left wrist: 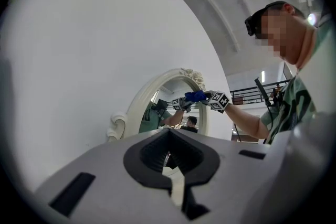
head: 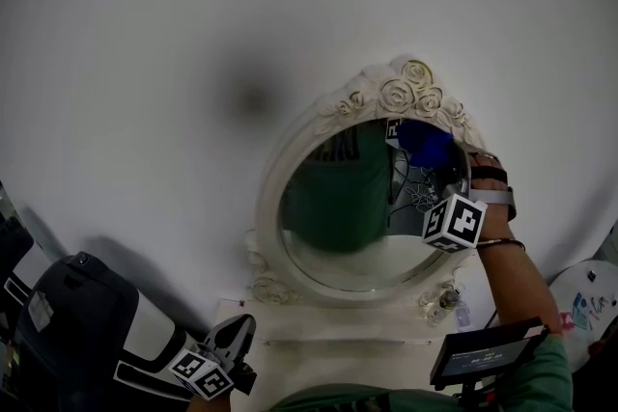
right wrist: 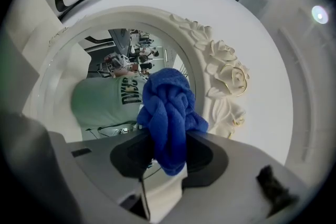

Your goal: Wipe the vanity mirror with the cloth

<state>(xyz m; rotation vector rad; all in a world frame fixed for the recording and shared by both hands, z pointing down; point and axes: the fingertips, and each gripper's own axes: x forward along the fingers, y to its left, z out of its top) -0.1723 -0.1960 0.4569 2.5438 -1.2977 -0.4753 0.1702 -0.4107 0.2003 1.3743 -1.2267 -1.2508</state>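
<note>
The right gripper (right wrist: pixel 167 162) is clamped on the bunched blue cloth (right wrist: pixel 169 107) at the vanity mirror's (head: pixel 333 207) upper right, just beside its carved roses (head: pixel 417 94). Pushing hard could rock the mirror or snag the carving. The left gripper (left wrist: pixel 170 181), jaws together and empty, waits below the mirror.

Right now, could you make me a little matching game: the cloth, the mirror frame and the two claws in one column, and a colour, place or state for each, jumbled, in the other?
Column one
1. cloth
2. mirror frame
3. left claw
4. right claw

Column two
A. cream-white, with carved roses
B. held low, shut on nothing
C. blue, bunched up
D. raised high, shut on the cloth

Pairs: 1-C, 2-A, 3-B, 4-D.
</note>
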